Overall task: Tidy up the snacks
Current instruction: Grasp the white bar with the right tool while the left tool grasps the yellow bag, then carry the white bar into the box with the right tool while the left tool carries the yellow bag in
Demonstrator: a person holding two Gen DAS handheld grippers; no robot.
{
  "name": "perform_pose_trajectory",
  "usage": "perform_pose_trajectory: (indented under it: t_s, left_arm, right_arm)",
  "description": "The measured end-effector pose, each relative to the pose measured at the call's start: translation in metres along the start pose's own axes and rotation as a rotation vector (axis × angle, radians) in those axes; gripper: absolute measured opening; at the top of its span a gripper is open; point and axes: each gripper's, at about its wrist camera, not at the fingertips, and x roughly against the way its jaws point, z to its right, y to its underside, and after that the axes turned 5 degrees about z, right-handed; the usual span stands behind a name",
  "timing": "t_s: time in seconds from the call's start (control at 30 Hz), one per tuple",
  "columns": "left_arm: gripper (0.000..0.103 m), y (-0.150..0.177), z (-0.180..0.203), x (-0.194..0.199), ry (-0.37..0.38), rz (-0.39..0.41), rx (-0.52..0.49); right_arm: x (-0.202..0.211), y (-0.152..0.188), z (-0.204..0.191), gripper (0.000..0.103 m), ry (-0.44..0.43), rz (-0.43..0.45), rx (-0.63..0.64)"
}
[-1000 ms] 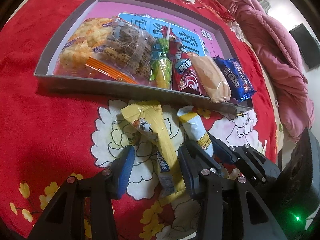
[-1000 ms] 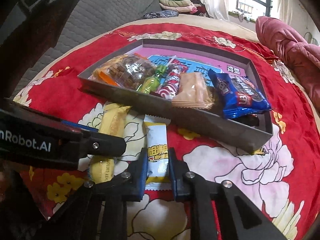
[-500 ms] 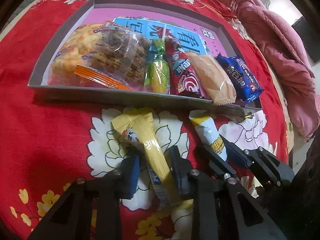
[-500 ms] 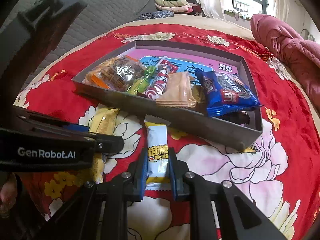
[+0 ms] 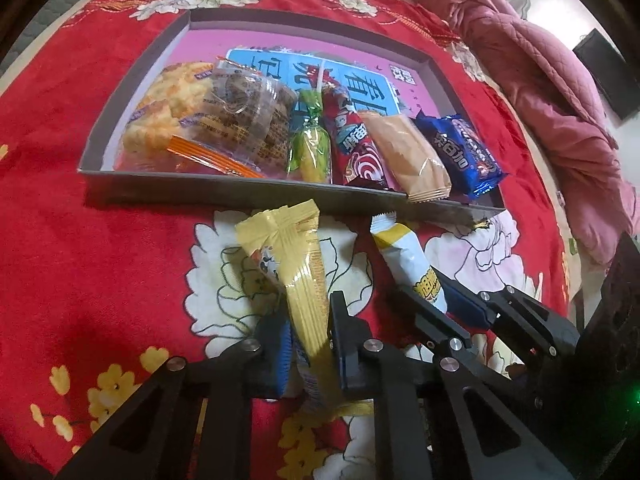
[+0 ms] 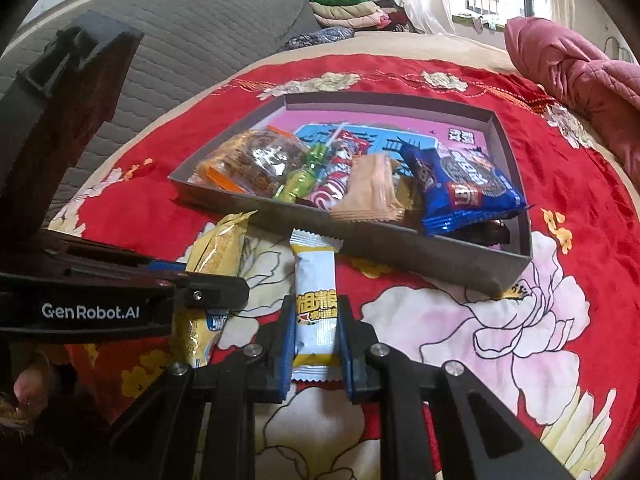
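Observation:
A grey shallow tray [image 5: 240, 193] on the red floral cloth holds several wrapped snacks along its near wall. In front of it lie two more. My left gripper [image 5: 308, 320] has its jaws closing, and the pads press a long yellow packet [image 5: 298, 256] near its lower end. To its right, my right gripper [image 6: 316, 322] is shut on a white-and-yellow packet [image 6: 316, 276], whose top end points at the tray wall [image 6: 400, 250]. The right wrist view shows the yellow packet [image 6: 218, 248] at the left, partly behind the black left gripper body.
A blue cookie pack [image 6: 464, 188] hangs over the tray's right near corner. A pink quilt [image 5: 560, 100] is bunched at the right. Grey padded bedding [image 6: 180, 40] and folded clothes [image 6: 344, 4] lie beyond the cloth. The tray's far half shows bare pink floor.
The left jaws have gone from wide apart to pinching the yellow packet, whose top end now stands up a little. The right gripper keeps its hold on the white-and-yellow packet.

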Motion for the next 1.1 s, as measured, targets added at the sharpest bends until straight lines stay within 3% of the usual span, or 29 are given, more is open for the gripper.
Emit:
perform_pose_trajectory:
  t_s: [1.1]
  left_arm:
    - [0.016,-0.003,-0.002,0.042,-0.002,0.087,-0.006]
  right_arm:
    - [0.026,-0.006,-0.008,0.019,-0.026,0.085,0.002]
